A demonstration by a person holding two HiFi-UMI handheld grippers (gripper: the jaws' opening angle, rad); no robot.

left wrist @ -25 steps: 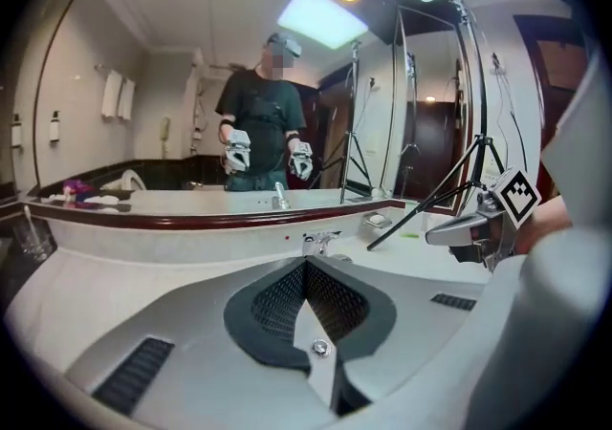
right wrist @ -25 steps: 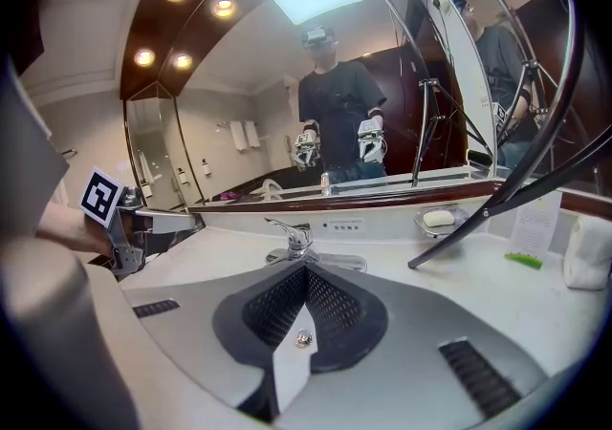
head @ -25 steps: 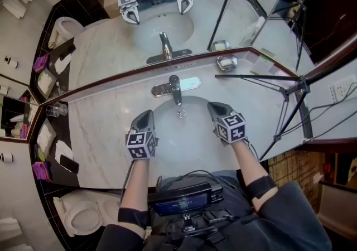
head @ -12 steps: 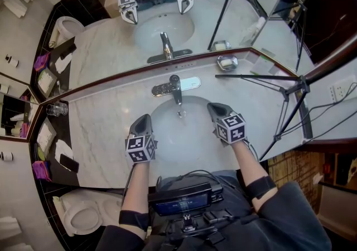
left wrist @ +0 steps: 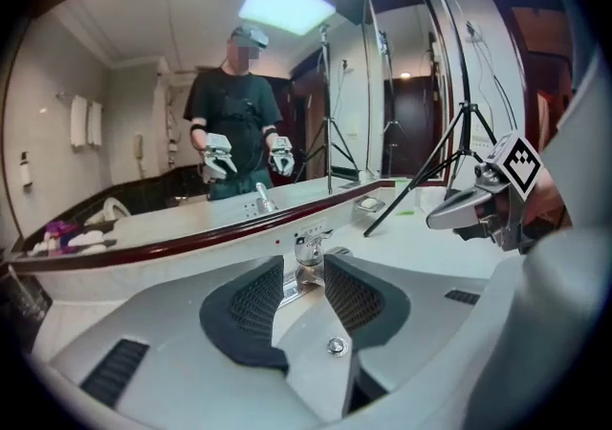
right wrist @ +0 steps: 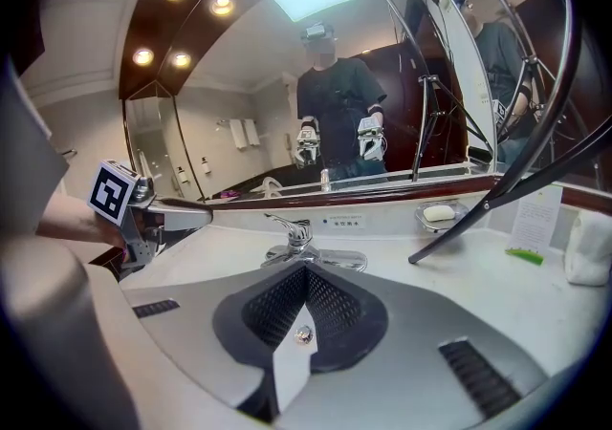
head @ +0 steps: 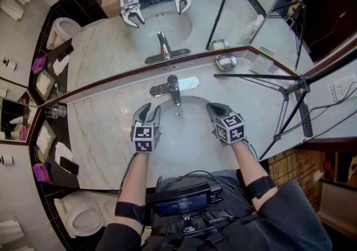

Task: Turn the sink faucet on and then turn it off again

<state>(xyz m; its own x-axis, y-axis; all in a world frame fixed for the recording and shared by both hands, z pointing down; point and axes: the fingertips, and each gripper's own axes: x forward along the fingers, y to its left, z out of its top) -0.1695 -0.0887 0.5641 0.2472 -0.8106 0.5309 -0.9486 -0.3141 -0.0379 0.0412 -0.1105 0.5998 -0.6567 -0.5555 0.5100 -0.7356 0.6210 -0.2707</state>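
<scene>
A chrome single-lever faucet (head: pixel 173 86) stands at the back rim of the white sink basin (head: pixel 192 141), lever pointing toward me; no water shows at the spout. My left gripper (head: pixel 149 112) hovers over the basin's left rim. Its jaws have just been opening and stand open with nothing between them. In the left gripper view the faucet (left wrist: pixel 307 260) shows through the gap, farther off. My right gripper (head: pixel 212 110) hangs over the basin's right rim, shut and empty. In the right gripper view the faucet (right wrist: pixel 292 238) lies just beyond the closed tips (right wrist: pixel 304 272).
A mirror runs along the back of the marble counter (head: pixel 106 124). A soap dish (head: pixel 226 62) sits back right, a glass (head: pixel 55 110) at the left. A black tripod (head: pixel 290 85) stands on the right. A toilet (head: pixel 83 216) is below left.
The left gripper's jaws have opened from shut. It has shifted a little right and toward the faucet and rolled. The right gripper has not moved.
</scene>
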